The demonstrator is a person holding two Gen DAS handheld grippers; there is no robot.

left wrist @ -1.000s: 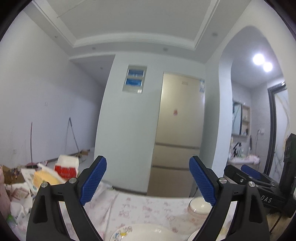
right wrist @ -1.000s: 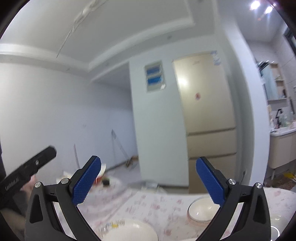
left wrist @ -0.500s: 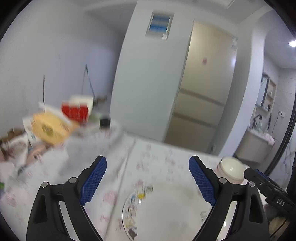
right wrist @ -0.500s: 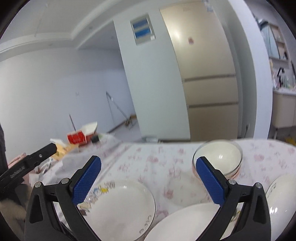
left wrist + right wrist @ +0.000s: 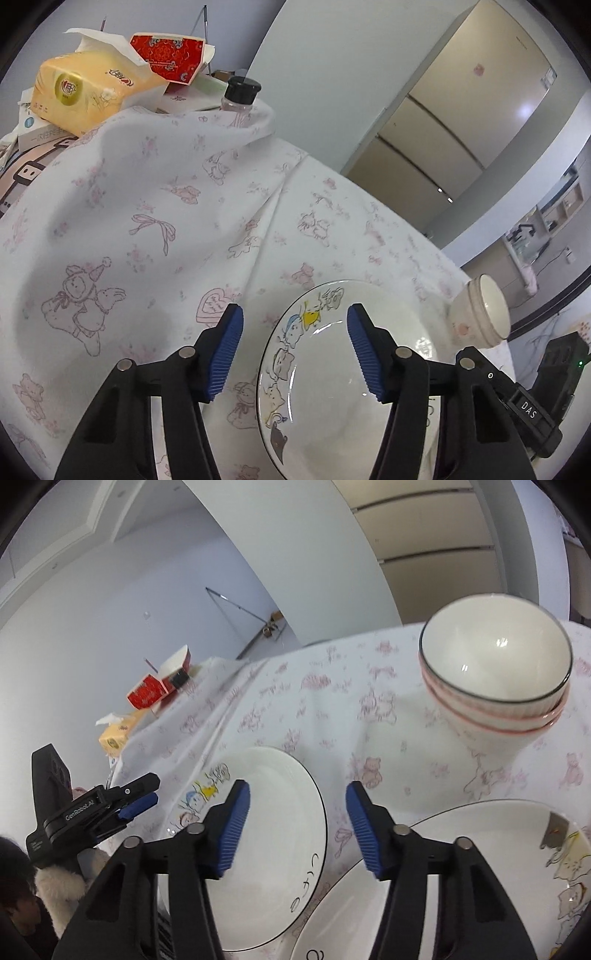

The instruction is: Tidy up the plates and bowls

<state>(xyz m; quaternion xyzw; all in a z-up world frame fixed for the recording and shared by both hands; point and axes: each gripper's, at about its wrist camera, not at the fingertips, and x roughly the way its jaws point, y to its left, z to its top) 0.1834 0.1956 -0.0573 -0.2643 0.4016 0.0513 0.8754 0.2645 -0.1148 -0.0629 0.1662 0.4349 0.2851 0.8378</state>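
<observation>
My left gripper (image 5: 293, 349) points down at the cloth (image 5: 155, 206), its jaws about half open after just closing in; the left rim of the cartoon plate (image 5: 332, 373) lies in the gap between the blue pads (image 5: 225, 354), but neither pad presses on it, so I hold nothing there. That plate fills the lower middle of the left wrist view, and a stack of bowls (image 5: 480, 317) stands at the right edge, just past it. At the upper left sit a yellow tissue pack (image 5: 77, 96), a red box (image 5: 166, 55) and a black-capped bottle (image 5: 238, 94). My right gripper (image 5: 297, 827) is likewise about half open, its jaws having just drawn closer, and it grips nothing: its left pad hangs over the first plate's white centre, the right one over bare cloth, with that plate's right rim between them. A second plate (image 5: 480, 849) lies at the lower right of the right wrist view, its edge very close to the first; whether they touch I cannot tell. The bowls (image 5: 495, 664) stand at the upper right, apart from both plates. My left gripper shows at the left edge there.
</observation>
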